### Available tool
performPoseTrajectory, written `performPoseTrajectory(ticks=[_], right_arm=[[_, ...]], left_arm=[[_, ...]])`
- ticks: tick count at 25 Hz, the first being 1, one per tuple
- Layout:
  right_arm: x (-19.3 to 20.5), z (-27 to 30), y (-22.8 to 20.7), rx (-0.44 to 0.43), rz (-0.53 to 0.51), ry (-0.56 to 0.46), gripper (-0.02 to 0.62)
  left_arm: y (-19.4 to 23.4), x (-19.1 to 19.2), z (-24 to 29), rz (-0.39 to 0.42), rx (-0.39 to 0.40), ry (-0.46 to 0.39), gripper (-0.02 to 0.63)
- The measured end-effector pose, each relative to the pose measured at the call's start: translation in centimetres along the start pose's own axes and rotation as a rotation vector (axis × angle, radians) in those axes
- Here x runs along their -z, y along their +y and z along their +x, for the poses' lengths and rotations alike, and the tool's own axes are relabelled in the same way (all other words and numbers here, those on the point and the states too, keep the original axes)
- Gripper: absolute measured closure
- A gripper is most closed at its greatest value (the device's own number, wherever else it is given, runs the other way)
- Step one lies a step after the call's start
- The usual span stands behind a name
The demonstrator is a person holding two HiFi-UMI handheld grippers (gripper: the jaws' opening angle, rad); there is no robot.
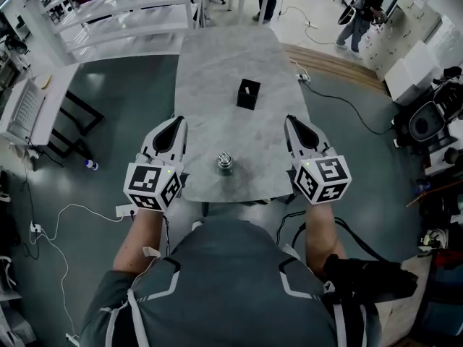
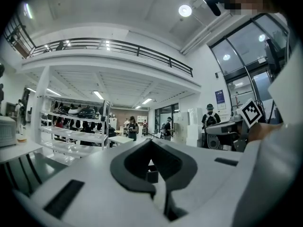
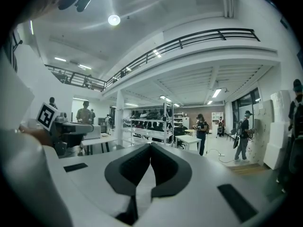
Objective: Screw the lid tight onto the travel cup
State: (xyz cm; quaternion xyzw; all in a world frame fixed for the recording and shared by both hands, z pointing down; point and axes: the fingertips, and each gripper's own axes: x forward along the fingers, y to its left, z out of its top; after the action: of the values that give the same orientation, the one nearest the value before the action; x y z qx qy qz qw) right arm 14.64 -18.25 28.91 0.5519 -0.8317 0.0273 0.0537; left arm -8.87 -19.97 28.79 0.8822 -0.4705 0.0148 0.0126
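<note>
The travel cup point(image 1: 225, 165) is a small silver cylinder standing near the front edge of the grey marble table point(image 1: 217, 63). From above, something rounded and metallic sits on its top; whether that is the lid I cannot tell. My left gripper point(image 1: 176, 123) hovers to the cup's left, shut and empty. My right gripper point(image 1: 291, 121) hovers to its right, also shut with nothing in it. Both point away from me, apart from the cup. In the left gripper view the left gripper point(image 2: 151, 143) looks level across the room, and so does the right gripper point(image 3: 151, 148) in its own view; the cup is hidden in both.
A black box point(image 1: 248, 94) stands mid-table beyond the cup. White shelving point(image 1: 123, 9) and a desk point(image 1: 29, 107) are at the left. Cables point(image 1: 340, 96) run over the floor at the right. People stand at the far end of the room point(image 1: 358, 20).
</note>
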Motion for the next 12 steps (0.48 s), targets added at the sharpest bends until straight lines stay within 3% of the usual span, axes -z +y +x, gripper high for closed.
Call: performPoseTrajectory(ticks=[12], right_arm=[[0.16,-0.21,-0.5,0.011,0.009,0.001,0.569]], left_arm=[[-0.2,0.06,-0.21,0.008,0.006,-0.013,0.597]])
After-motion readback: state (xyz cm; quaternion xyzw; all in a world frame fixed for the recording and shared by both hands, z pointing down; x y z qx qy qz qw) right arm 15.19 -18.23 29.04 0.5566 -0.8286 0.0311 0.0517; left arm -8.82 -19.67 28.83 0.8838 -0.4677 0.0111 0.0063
